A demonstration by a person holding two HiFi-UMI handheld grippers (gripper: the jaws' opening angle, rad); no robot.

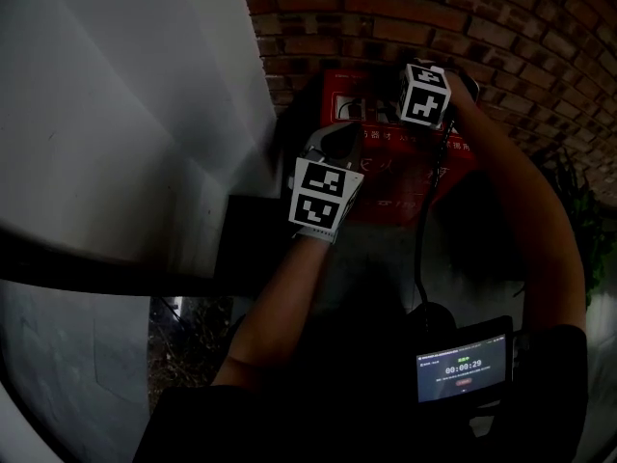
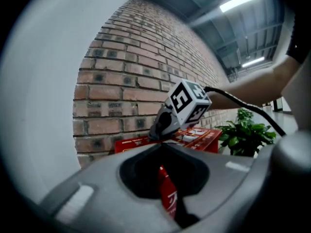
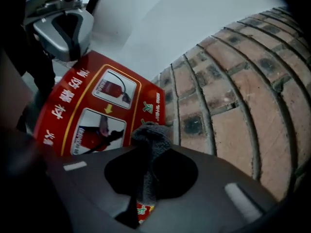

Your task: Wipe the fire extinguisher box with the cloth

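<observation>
Jaws of right gripper point(image 3: 145, 183) clamp grey cloth point(image 3: 149, 137); left gripper point(image 2: 167, 198) jaws pinch fire extinguisher box point(image 3: 92, 106) edge.

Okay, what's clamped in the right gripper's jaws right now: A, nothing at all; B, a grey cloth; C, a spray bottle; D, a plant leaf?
B: the right gripper has its jaws closed on a bunched grey cloth, just over the red fire extinguisher box.

head view: dim, underexposed, deep shadow at the lower edges. gripper views: brighter, lit by ceiling strip lights point(image 2: 239, 1); strong fisheye bending of the brick wall point(image 3: 252, 81), dark vignetted corners. near gripper bodies soft, out of focus.
</observation>
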